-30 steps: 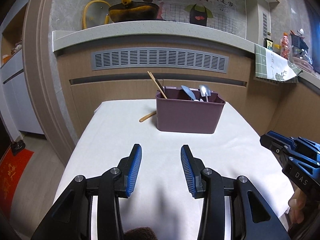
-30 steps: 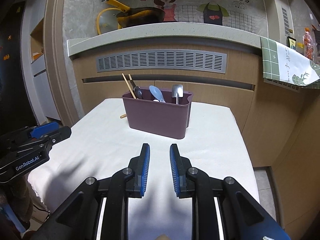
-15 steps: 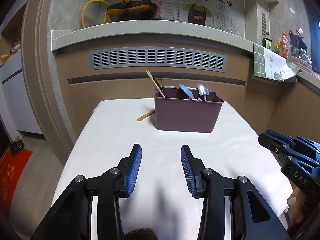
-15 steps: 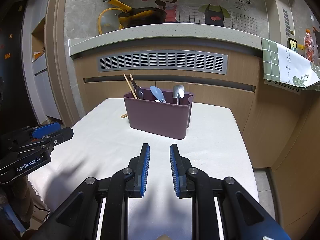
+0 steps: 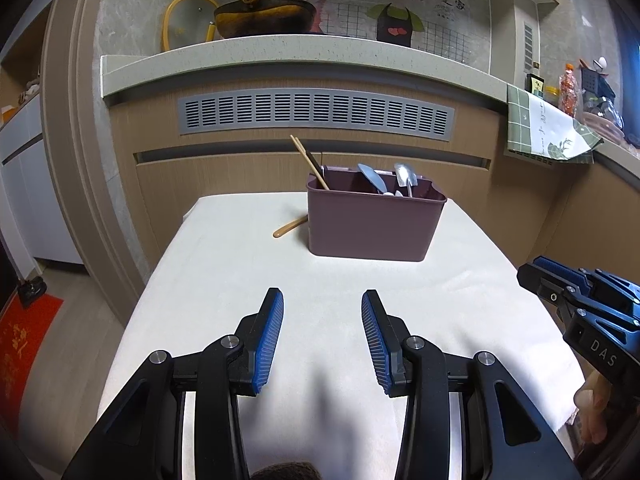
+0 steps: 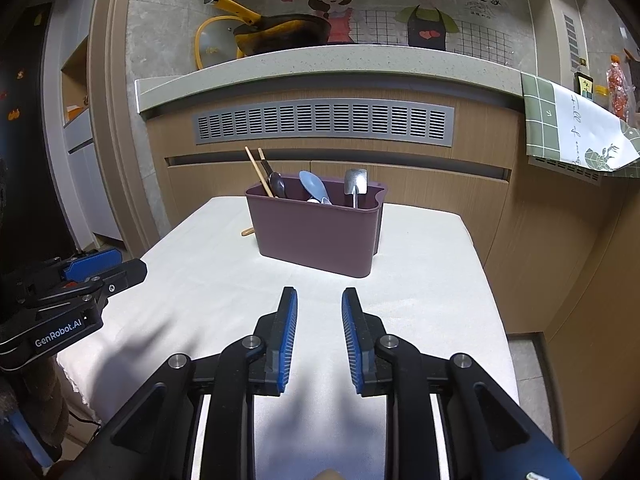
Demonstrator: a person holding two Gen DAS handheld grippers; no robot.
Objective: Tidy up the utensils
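Note:
A purple utensil bin (image 5: 376, 220) (image 6: 318, 232) stands at the far end of the white-clothed table (image 5: 240, 264). It holds chopsticks (image 5: 310, 164), a blue spoon (image 6: 314, 186) and a metal spoon (image 6: 356, 184). A wooden spoon (image 5: 290, 227) lies on the cloth just left of the bin, its handle end also showing in the right wrist view (image 6: 248, 232). My left gripper (image 5: 323, 300) is open and empty over the near table. My right gripper (image 6: 319, 296) is open a little and empty, well short of the bin.
A counter ledge (image 5: 280, 52) with a yellow-handled pan (image 5: 260, 12) runs behind the table. A green cloth (image 6: 572, 128) hangs at the right. The table's left edge drops to the floor, where a red mat (image 5: 24, 336) lies.
Both grippers have drawn back slightly from the bin; their openings are unchanged. The utensils have not moved.

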